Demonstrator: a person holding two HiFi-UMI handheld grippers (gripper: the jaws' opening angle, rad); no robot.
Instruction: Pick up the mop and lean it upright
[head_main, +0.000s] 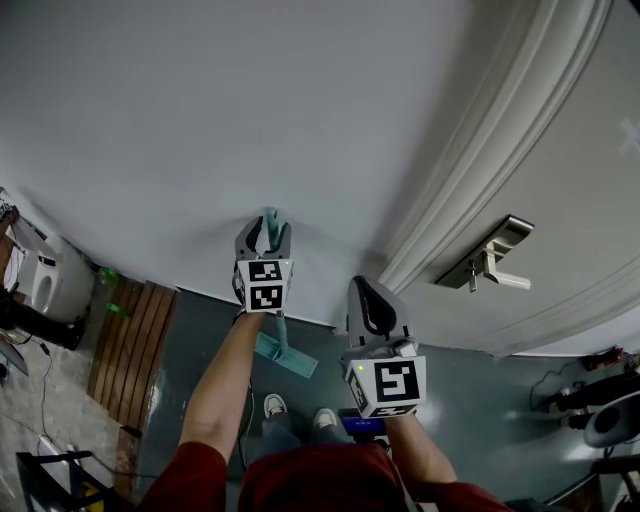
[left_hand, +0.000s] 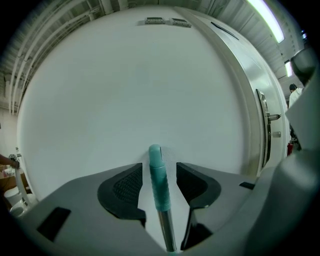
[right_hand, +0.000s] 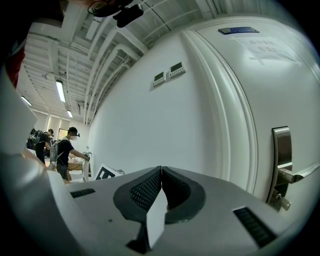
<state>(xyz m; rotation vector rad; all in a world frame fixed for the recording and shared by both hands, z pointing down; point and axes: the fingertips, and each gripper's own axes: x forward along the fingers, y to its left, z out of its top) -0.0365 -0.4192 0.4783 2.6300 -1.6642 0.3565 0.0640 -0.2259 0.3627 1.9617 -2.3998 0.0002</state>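
Note:
The mop stands upright against the white wall (head_main: 250, 120). Its teal grip (left_hand: 159, 180) tops a metal shaft, and its teal head (head_main: 285, 355) rests on the floor below. My left gripper (head_main: 264, 235) is open around the grip, with a gap showing on each side between the handle and the pads (left_hand: 125, 186). The handle's tip (head_main: 272, 220) pokes out above the jaws and meets the wall. My right gripper (head_main: 372, 305) hangs to the right of the mop, near the door frame. In the right gripper view this gripper (right_hand: 161, 171) is shut with nothing between its jaws.
A white door (head_main: 570, 190) with a metal lever handle (head_main: 490, 262) lies to the right. A wooden pallet (head_main: 130, 350) and a white appliance (head_main: 45, 280) sit at the left. Cables and equipment (head_main: 600, 400) lie at the right. People (right_hand: 67, 150) stand far off.

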